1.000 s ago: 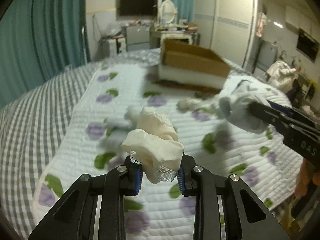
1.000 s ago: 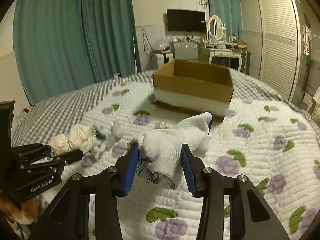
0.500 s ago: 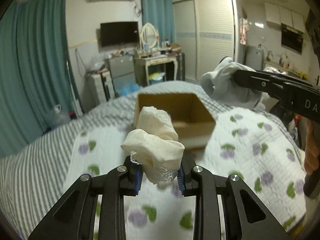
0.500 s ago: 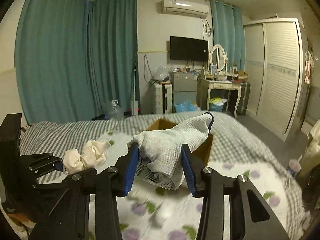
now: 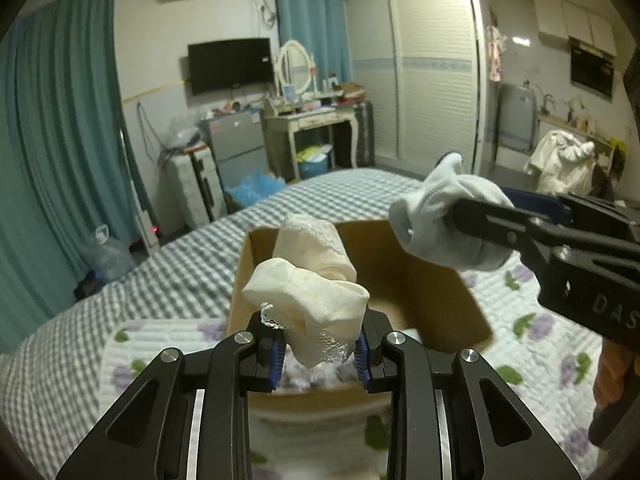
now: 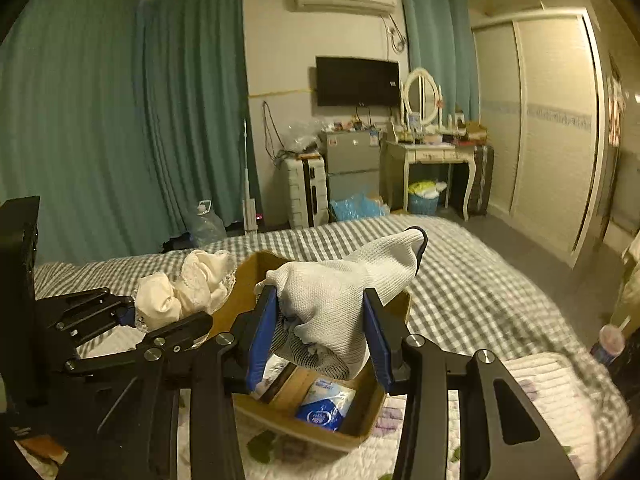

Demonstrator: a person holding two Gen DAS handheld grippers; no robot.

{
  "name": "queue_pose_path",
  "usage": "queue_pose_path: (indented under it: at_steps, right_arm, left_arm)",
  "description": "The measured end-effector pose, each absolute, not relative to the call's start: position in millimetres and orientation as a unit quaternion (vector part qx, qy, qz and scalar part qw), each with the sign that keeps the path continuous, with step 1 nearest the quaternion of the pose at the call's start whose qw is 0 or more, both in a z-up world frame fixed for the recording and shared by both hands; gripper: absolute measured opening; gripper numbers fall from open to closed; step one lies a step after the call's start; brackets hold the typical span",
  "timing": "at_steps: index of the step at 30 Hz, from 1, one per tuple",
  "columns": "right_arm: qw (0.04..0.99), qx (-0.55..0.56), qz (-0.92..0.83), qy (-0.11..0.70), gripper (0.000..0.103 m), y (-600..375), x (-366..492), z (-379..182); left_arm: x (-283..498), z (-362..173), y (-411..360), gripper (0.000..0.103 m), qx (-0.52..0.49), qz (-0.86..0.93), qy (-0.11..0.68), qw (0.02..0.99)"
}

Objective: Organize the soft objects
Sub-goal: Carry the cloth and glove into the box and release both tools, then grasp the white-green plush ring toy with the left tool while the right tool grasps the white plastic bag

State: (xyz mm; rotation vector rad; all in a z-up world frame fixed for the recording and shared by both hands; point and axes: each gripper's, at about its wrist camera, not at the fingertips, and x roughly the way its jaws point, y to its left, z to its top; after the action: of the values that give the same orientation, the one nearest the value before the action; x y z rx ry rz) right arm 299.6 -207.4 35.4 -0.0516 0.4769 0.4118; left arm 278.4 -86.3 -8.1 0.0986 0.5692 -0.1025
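Low in the centre of the left wrist view, the left hand-held gripper (image 5: 320,350) is clamping a cream lace-trimmed sock bundle (image 5: 310,296) between its blue pads, and the bundle is hanging over the near edge of the open cardboard box (image 5: 432,280) that is sitting on the bed (image 5: 168,276). At the right of that same frame the right hand-held gripper (image 5: 460,224) is pinching a white knitted sock (image 5: 440,220), holding it above the box's far right corner; in the right wrist view that gripper (image 6: 320,328) is squeezing the sock (image 6: 340,300) at its bunched middle, with the cuff sticking out toward the upper right. Deeper in the box, at the bottom centre of the right view, a blue-and-white packet (image 6: 326,404) is lying on the floor of it. Both pieces look light, limp and easily squashed — they are sagging around the pads rather than keeping any shape — so a grip across the thickest folded part seems safest, since a loose edge or the thin lace would likely slip or pull free. Nothing here looks fragile, and a short drop into the box should be harmless.
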Motion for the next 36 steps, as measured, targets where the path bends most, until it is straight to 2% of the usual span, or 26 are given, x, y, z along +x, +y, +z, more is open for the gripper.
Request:
queue_pose_path:
  at_steps: [6, 10, 12, 13, 14, 19, 24, 26, 28, 31, 36]
  right_arm:
    - [0.942, -0.024, 0.214, 0.256, 0.042, -202, 334, 2]
    - [0.942, -0.023, 0.208, 0.262, 0.046, -198, 338, -9]
    - [0.944, -0.022, 0.203, 0.261, 0.057, -199, 336, -7]
    - [0.944, -0.021, 0.203, 0.259, 0.061, -201, 334, -5]
    - [0.946, -0.019, 0.201, 0.255, 0.067, -203, 331, -1]
    - [0.957, -0.013, 0.183, 0.225, 0.069, -219, 294, 30]
    - [0.963, -0.044, 0.164, 0.209, 0.071, -223, 243, 76]
    - [0.966, -0.053, 0.161, 0.196, 0.072, -222, 217, 94]
    - [0.968, -0.060, 0.159, 0.187, 0.077, -220, 190, 110]
    - [0.967, -0.065, 0.166, 0.179, 0.078, -217, 159, 122]
    - [0.963, -0.069, 0.182, 0.187, 0.078, -209, 110, 121]
  left_arm:
    - [310, -39, -89, 0.027, 0.068, -0.040, 0.303, 0.950]
    - [309, -48, -95, 0.032, 0.087, -0.036, 0.303, 0.948]
    - [309, -49, -99, 0.053, 0.090, -0.035, 0.313, 0.945]
    - [307, -49, -98, 0.072, 0.087, -0.032, 0.312, 0.945]
    - [300, -45, -97, 0.081, 0.085, -0.025, 0.304, 0.949]
    - [273, -19, -87, 0.081, 0.069, -0.016, 0.292, 0.954]
    - [220, 31, -71, 0.082, 0.064, -0.008, 0.253, 0.965]
    - [199, 52, -62, 0.089, 0.059, -0.006, 0.234, 0.970]
    - [183, 70, -52, 0.091, 0.054, -0.005, 0.220, 0.974]
    - [150, 92, -37, 0.091, 0.048, -0.002, 0.206, 0.977]
    - [107, 99, -20, 0.091, 0.046, 0.005, 0.202, 0.978]
